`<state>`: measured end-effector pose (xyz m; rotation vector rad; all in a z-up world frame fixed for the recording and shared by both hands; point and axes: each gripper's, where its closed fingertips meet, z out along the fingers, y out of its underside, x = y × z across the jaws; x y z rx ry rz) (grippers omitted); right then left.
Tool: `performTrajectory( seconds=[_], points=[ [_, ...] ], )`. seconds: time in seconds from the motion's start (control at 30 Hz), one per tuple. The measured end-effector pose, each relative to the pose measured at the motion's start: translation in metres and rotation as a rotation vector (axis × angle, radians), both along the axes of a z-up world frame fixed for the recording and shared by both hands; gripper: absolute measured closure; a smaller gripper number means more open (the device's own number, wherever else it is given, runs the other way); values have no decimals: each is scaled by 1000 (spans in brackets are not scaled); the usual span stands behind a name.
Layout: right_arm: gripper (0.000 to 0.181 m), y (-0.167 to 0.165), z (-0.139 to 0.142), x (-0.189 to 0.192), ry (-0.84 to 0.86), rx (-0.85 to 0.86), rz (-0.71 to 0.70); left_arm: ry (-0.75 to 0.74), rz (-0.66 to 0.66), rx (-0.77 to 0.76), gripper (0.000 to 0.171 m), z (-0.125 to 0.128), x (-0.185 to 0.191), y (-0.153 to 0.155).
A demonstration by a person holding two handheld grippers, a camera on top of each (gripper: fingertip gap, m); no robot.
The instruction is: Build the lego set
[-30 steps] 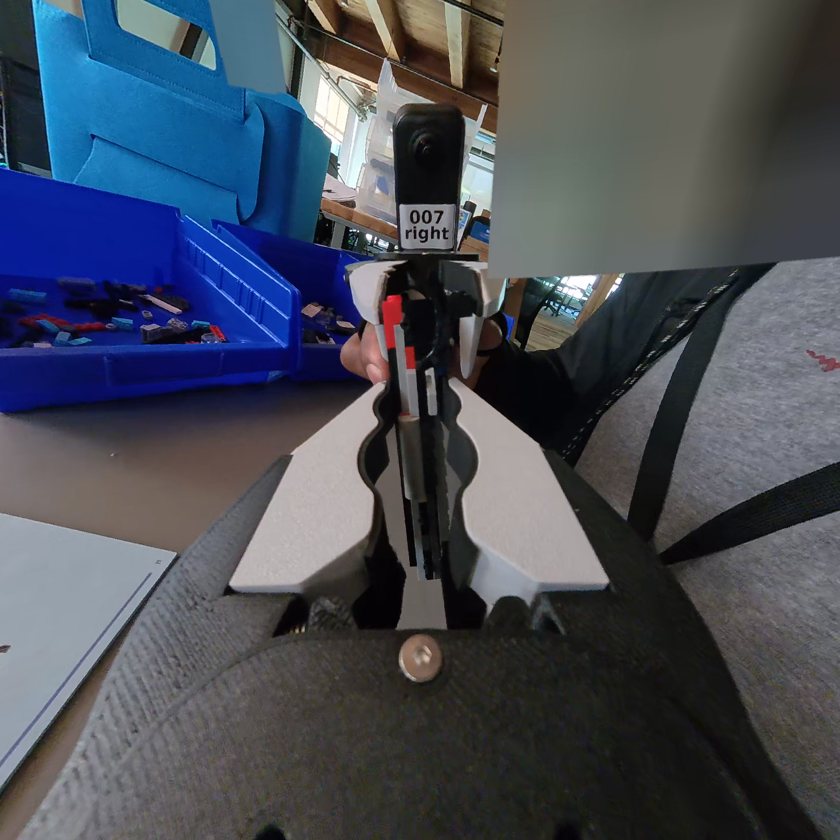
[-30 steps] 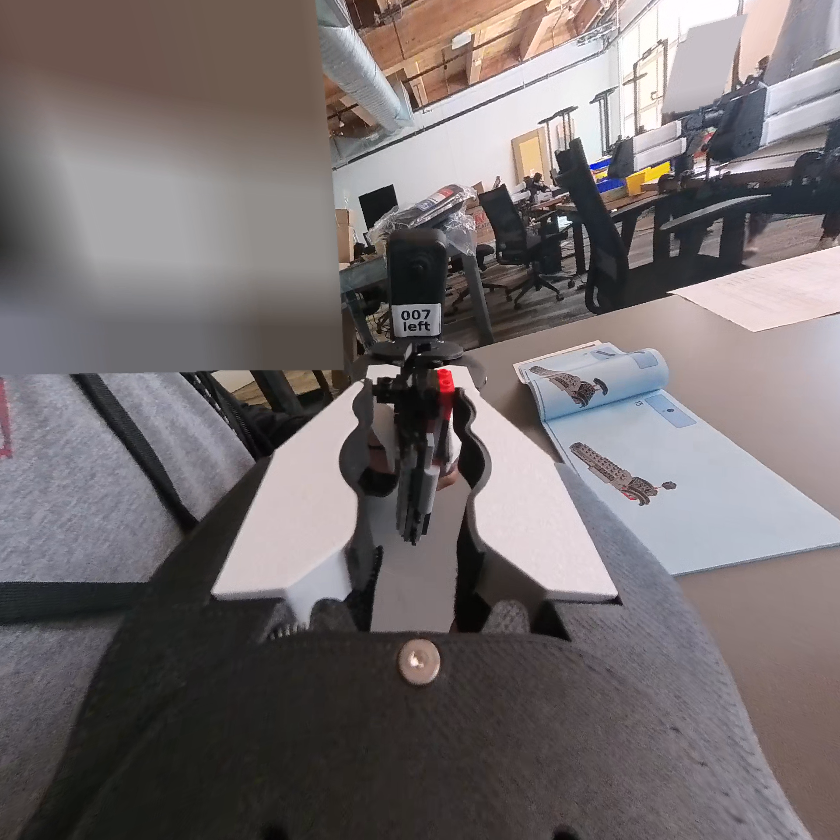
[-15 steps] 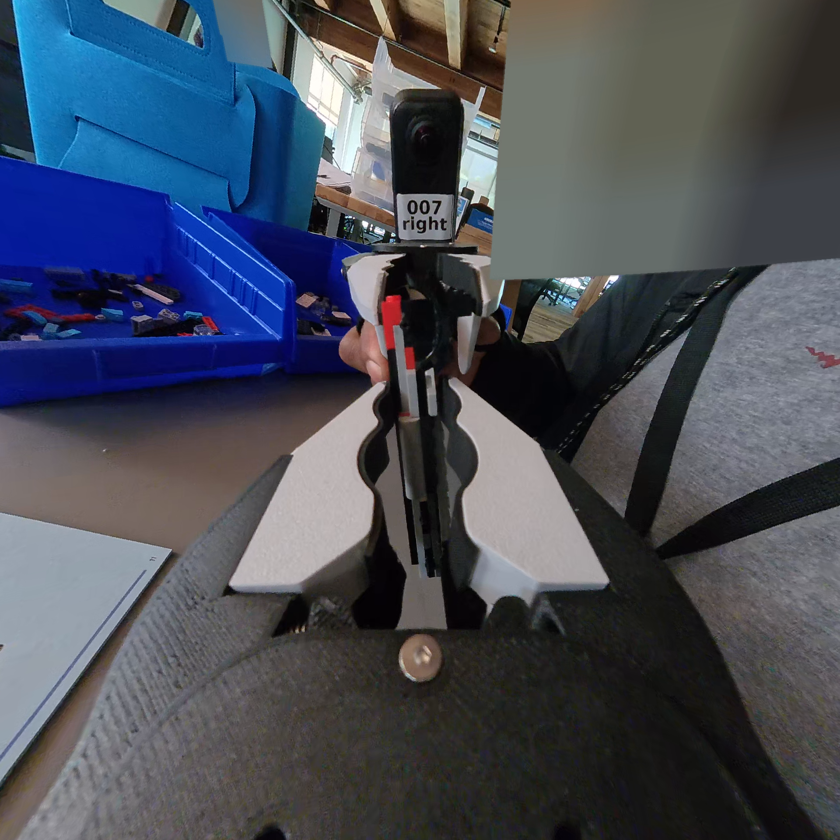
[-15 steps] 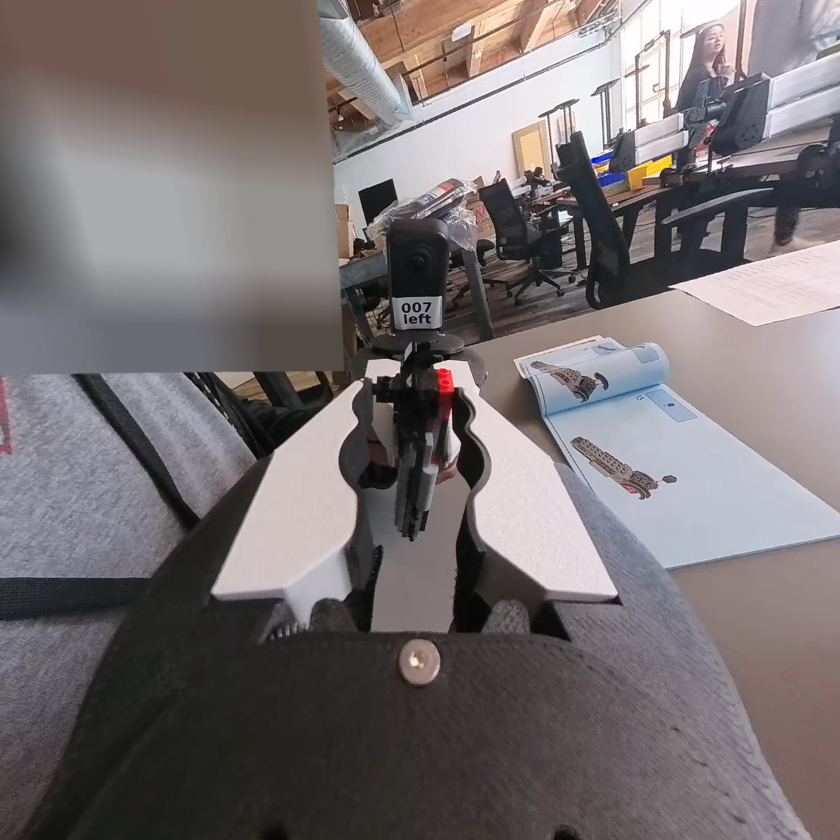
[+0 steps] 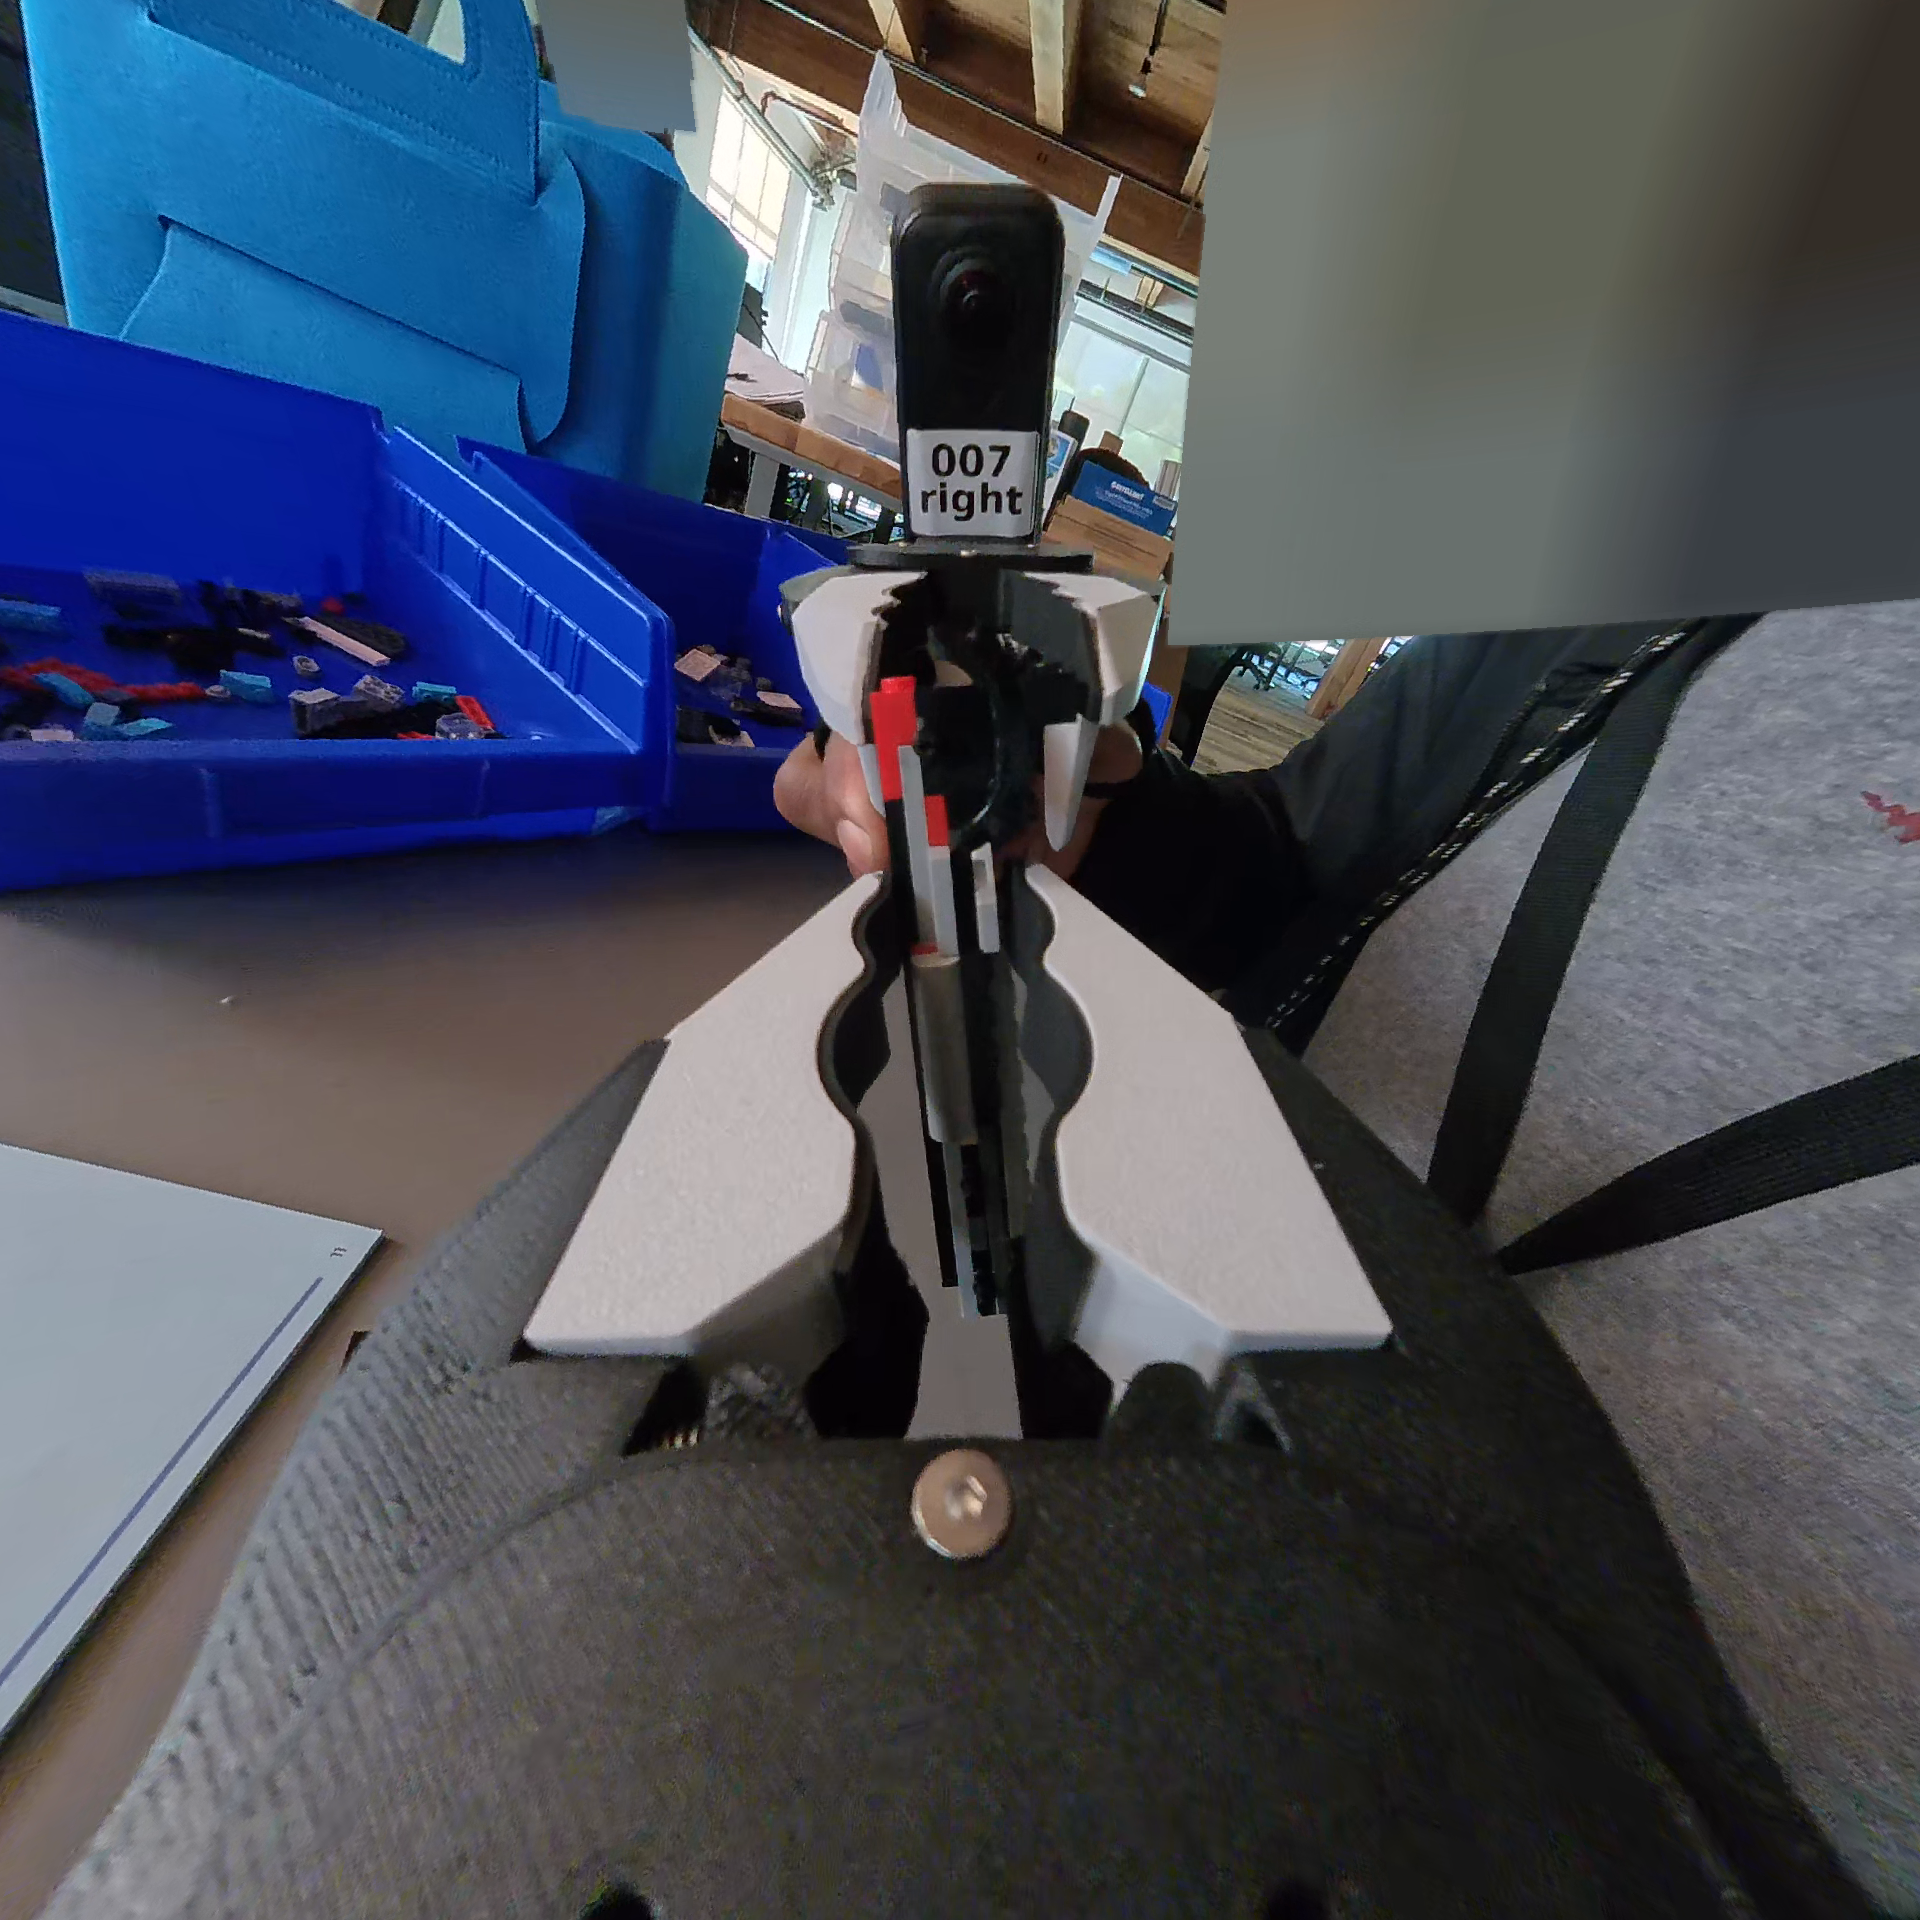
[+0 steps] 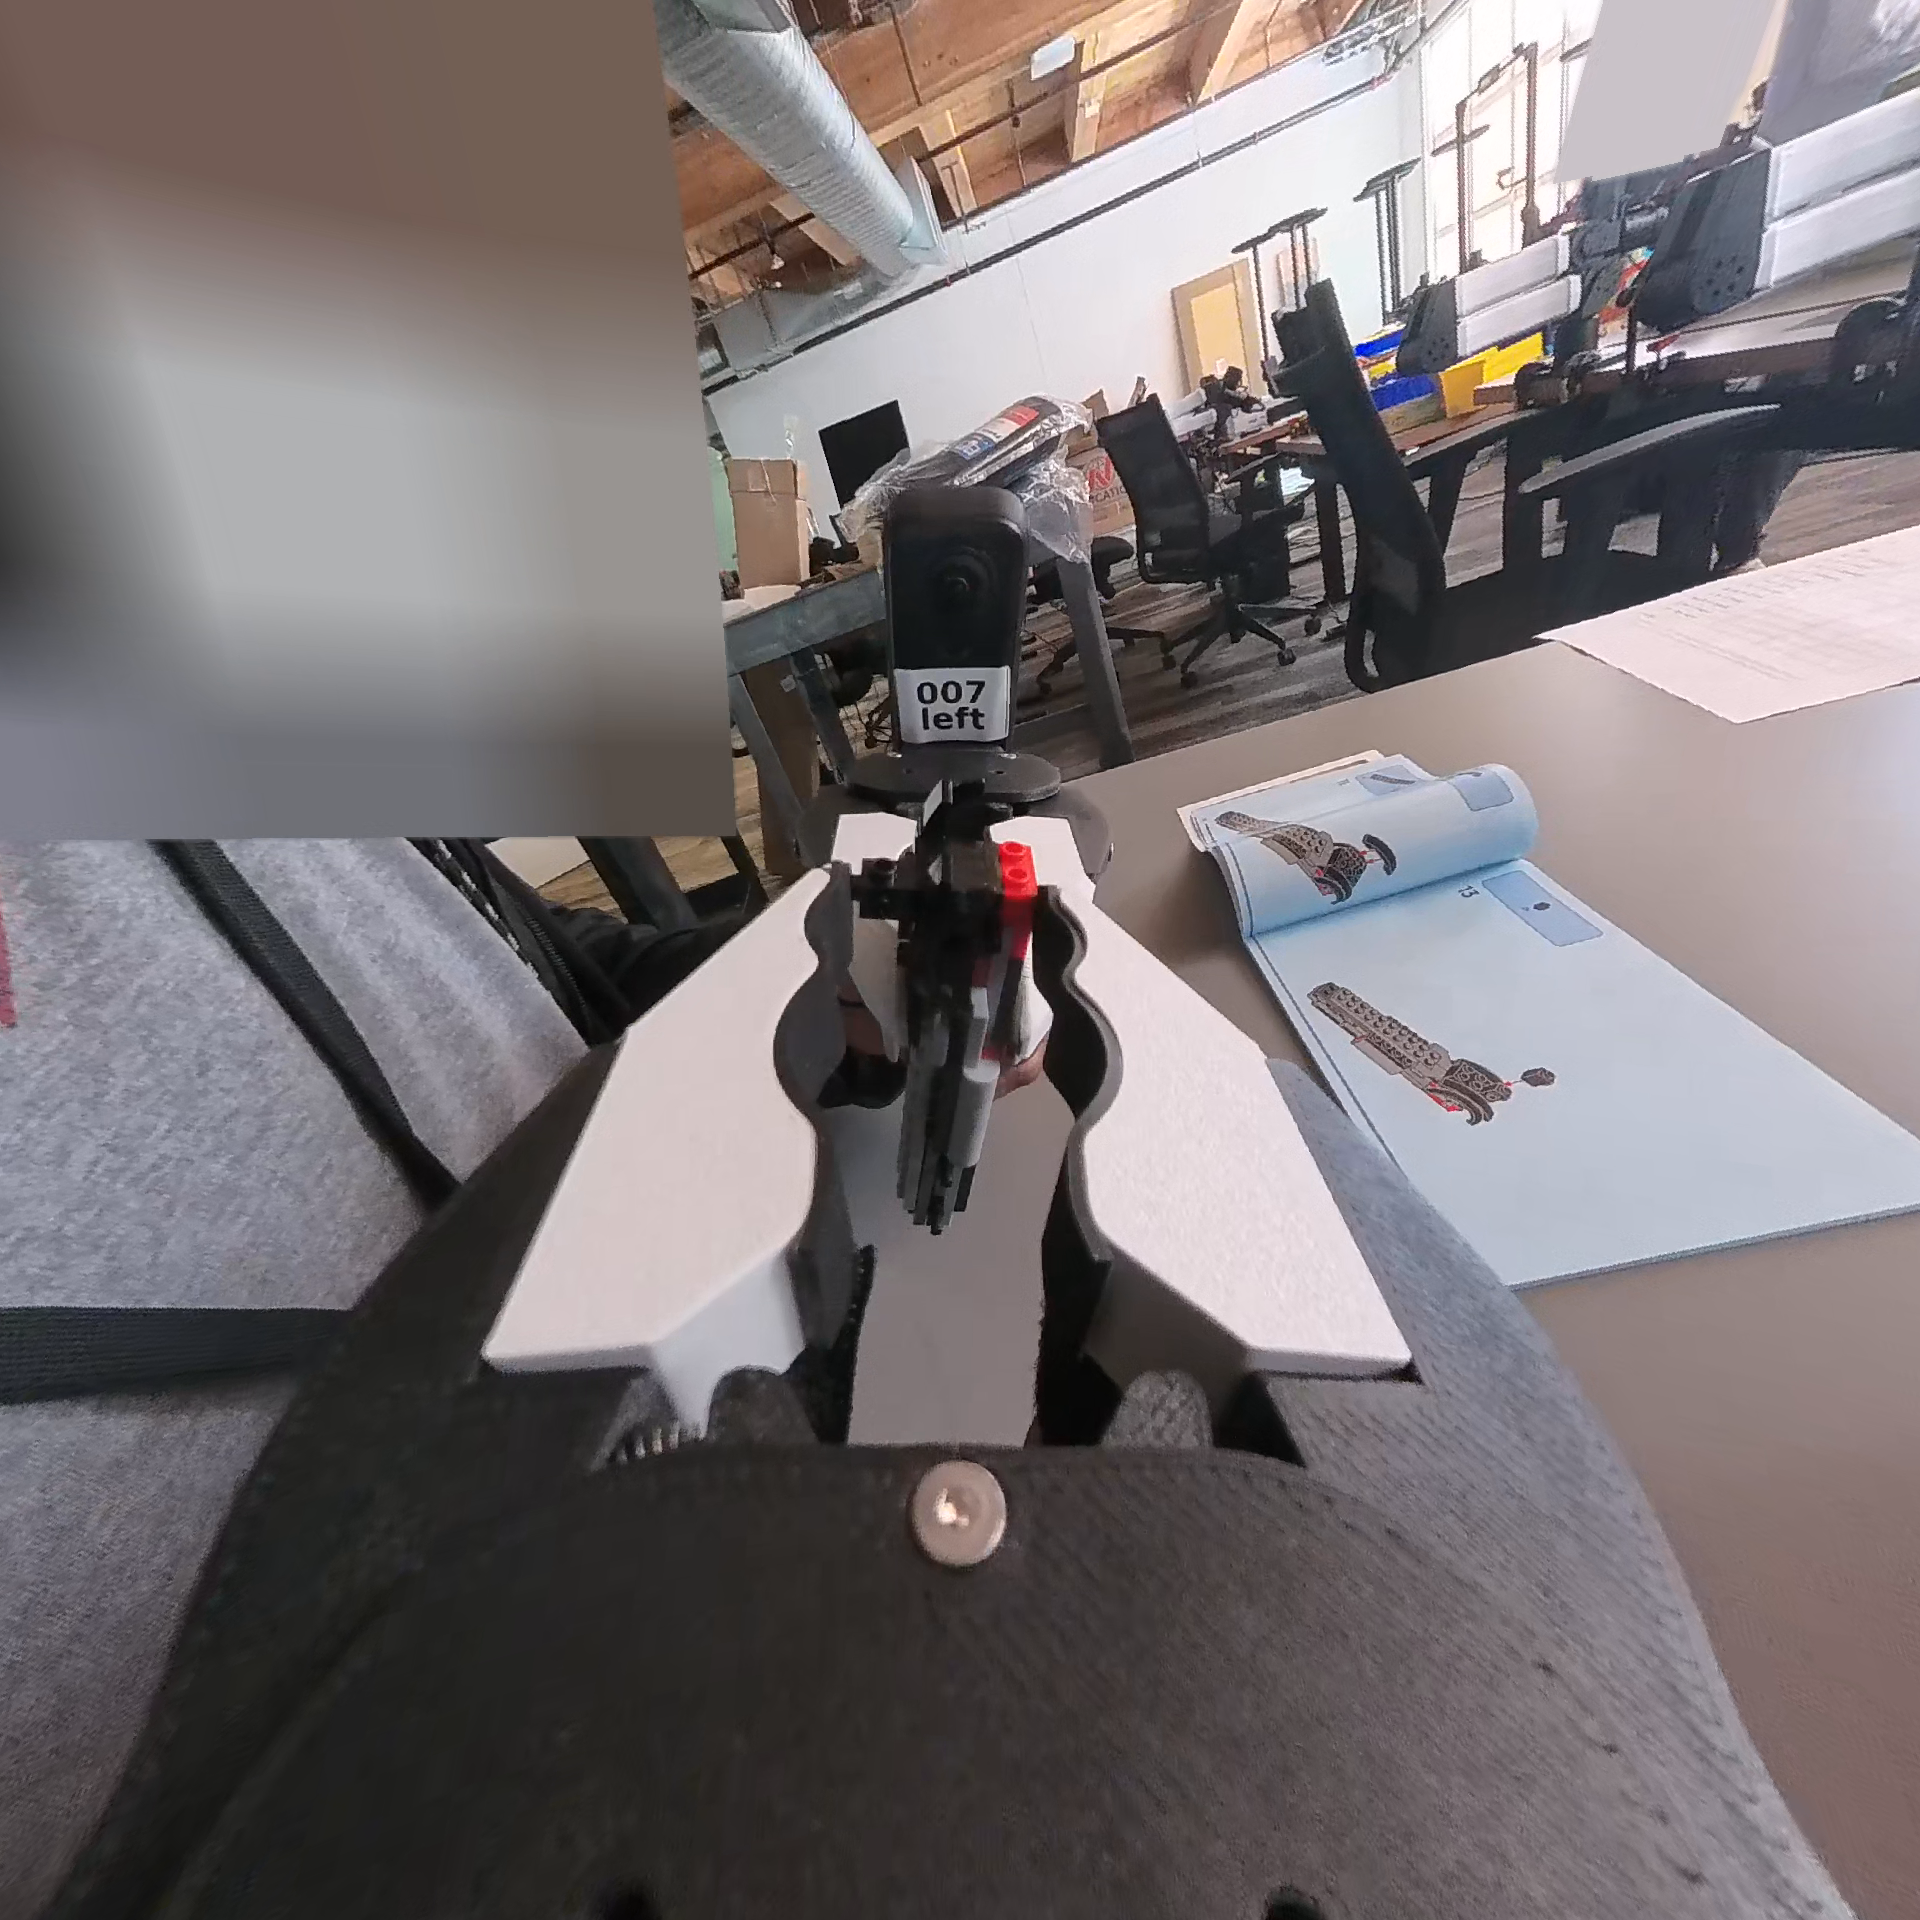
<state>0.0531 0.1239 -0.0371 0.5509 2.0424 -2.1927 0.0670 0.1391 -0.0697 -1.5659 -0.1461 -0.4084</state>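
A long, narrow lego assembly (image 5: 940,1039) of black, grey and white pieces with red bits is held in the air between my two grippers, which face each other. My left gripper (image 5: 951,888) is shut on one end of it. My right gripper (image 6: 940,899) is shut on the other end, where the assembly (image 6: 951,1049) has a red brick on top. The right gripper (image 5: 971,717) shows beyond the assembly in the left wrist view, with a hand behind it. The left gripper (image 6: 966,831) shows likewise in the right wrist view.
Two blue bins (image 5: 436,582) with several loose lego pieces (image 5: 312,686) stand on the grey table (image 5: 416,997). An open instruction booklet (image 6: 1475,997) lies beside the grippers, and its page edge (image 5: 125,1351) shows too. A white sheet (image 6: 1766,634) lies farther off. A person's grey sweatshirt (image 5: 1662,935) is close. The tips of both grippers are at nearly the same place.
Both grippers keep their hold on the assembly. The pair has shifted only slightly over the table; the background has moved a little in both views.
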Motion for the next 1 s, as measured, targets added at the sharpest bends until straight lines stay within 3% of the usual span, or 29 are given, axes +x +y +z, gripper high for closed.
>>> performTrajectory(
  seconds=[0.8,0.93,1.0],
  points=[
    [142,10,-16,-8,-104,-45,42,-112,18,-76,153,-15,-4,9],
    [142,14,-14,-18,-104,-75,-19,-209,47,-59,153,-14,-11,12],
    [133,21,-16,-27,-42,-36,-92,-277,64,-47,153,-14,-14,13]
  ],
)
